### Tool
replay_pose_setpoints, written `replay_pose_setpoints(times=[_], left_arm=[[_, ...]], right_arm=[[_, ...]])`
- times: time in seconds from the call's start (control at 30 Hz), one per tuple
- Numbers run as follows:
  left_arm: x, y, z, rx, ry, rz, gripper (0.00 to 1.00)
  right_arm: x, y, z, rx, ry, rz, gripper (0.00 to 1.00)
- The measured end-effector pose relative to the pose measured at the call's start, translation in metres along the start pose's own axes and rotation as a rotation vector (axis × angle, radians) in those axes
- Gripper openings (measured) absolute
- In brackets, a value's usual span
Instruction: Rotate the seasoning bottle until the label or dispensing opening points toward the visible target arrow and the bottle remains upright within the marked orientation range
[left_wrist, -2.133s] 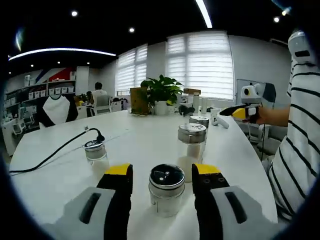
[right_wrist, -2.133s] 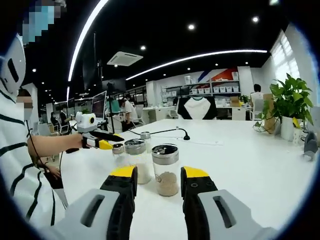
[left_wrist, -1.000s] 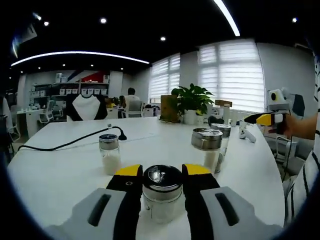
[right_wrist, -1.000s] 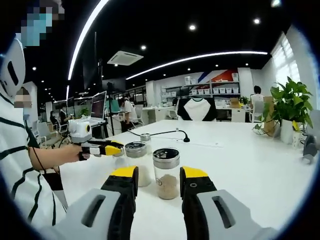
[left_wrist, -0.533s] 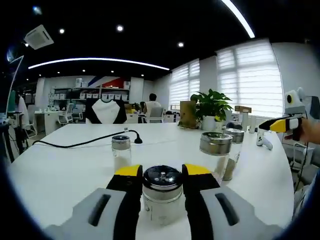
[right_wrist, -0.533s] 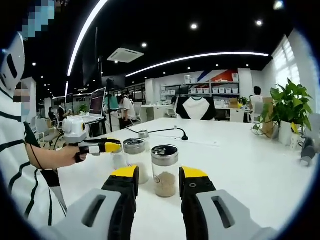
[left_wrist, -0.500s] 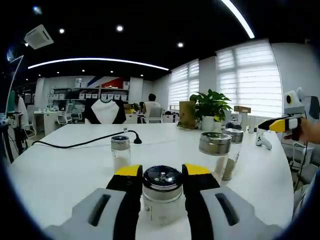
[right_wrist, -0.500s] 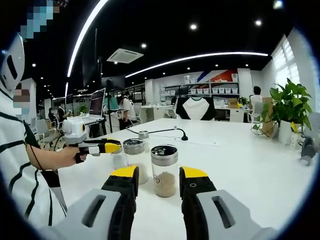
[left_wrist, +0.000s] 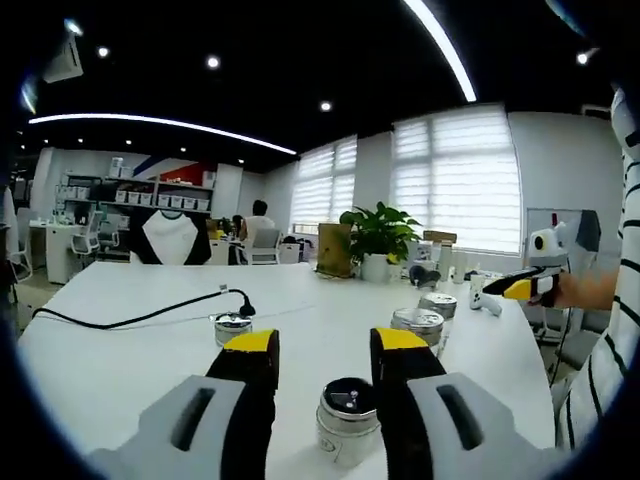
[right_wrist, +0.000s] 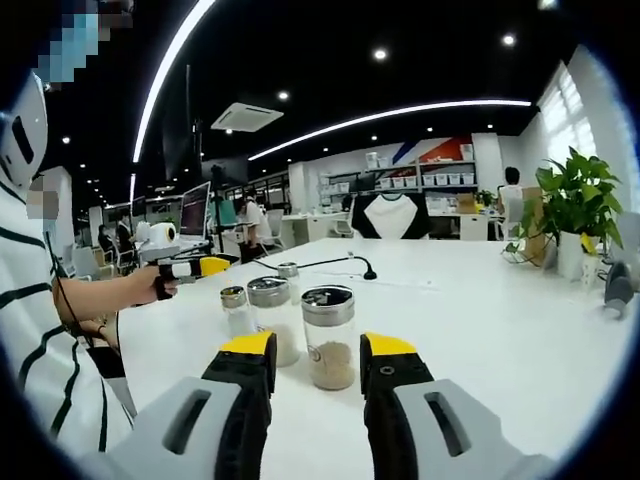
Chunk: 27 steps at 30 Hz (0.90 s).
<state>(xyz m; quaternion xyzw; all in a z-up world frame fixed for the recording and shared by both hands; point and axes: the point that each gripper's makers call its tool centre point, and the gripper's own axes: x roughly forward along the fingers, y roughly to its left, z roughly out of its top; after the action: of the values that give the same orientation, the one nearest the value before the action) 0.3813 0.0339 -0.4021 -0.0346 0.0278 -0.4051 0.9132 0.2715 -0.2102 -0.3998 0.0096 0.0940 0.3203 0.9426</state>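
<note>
My left gripper (left_wrist: 325, 352) has lifted clear and spread its jaws: half a second ago the yellow tips were clamped on the shiny lid of the small jar (left_wrist: 349, 420), and now that jar sits lower in the left gripper view, upright on the white table (left_wrist: 120, 350), with a clear gap to each jaw. I read that as a release after a turn, so the turning step on this jar looks finished for now. I can see holes in the lid, but no arrow mark anywhere, so I can't confirm the opening faces the target.

So the left gripper is well open, holding nothing, hovering above and slightly behind the jar.

Over in the right gripper view, my right gripper (right_wrist: 312, 352) hasn't budged. Its jaws are parted about a jar's width, and the jar of brown seasoning (right_wrist: 329, 337) stands upright on the table just beyond the tips, framed between them. I see no contact, though the fisheye makes that gap hard to judge. A jar of white powder (right_wrist: 271, 315) stands just beside it, a smaller one (right_wrist: 235, 308) next along, and a black cable (right_wrist: 322, 265) trails behind.

Also there, the left gripper (right_wrist: 182, 269) hangs raised at the far side.
</note>
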Motion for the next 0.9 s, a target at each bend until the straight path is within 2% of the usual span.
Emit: replay_pose_setpoints(times=[0.03,0.07,0.13,0.17,0.2,0.27,0.33,0.5,0.57,0.67,0.9], left_arm=[[0.0,-0.01,-0.006,0.013,0.039,-0.067,0.42],[0.0,-0.011,-0.01,0.005,0.054,-0.081,0.43],[0.001,-0.018,-0.019,-0.036,0.071,-0.164,0.47],[0.002,-0.013,-0.022,-0.041,0.074,-0.144,0.48],[0.003,-0.018,-0.027,-0.047,0.081,-0.19,0.48],[0.006,-0.016,-0.033,-0.048,0.089,-0.179,0.48],[0.007,-0.021,-0.04,-0.041,0.113,-0.209,0.47],[0.008,-0.037,-0.041,-0.022,0.116,-0.268,0.44],[0.011,-0.038,-0.041,0.002,0.125,-0.267,0.43],[0.012,-0.04,-0.046,0.05,0.15,-0.262,0.48],[0.012,-0.046,-0.05,0.079,0.18,-0.27,0.4]], right_arm=[[0.0,0.0,0.0,0.001,-0.001,0.002,0.32],[0.0,0.001,0.001,0.003,-0.003,0.005,0.32],[0.0,0.003,0.0,0.007,0.0,0.011,0.32],[0.0,0.003,0.0,0.005,0.002,0.011,0.32],[0.001,0.004,-0.001,-0.002,0.01,0.011,0.32],[0.001,0.004,-0.001,-0.024,0.018,0.008,0.31],[0.001,0.004,0.003,-0.023,0.007,0.007,0.31],[0.002,0.003,0.005,-0.024,0.003,0.002,0.31],[0.003,0.005,0.007,-0.027,0.002,0.012,0.31],[0.004,0.006,0.006,-0.029,0.006,0.025,0.31],[0.005,0.006,0.0,-0.023,0.02,0.027,0.31]])
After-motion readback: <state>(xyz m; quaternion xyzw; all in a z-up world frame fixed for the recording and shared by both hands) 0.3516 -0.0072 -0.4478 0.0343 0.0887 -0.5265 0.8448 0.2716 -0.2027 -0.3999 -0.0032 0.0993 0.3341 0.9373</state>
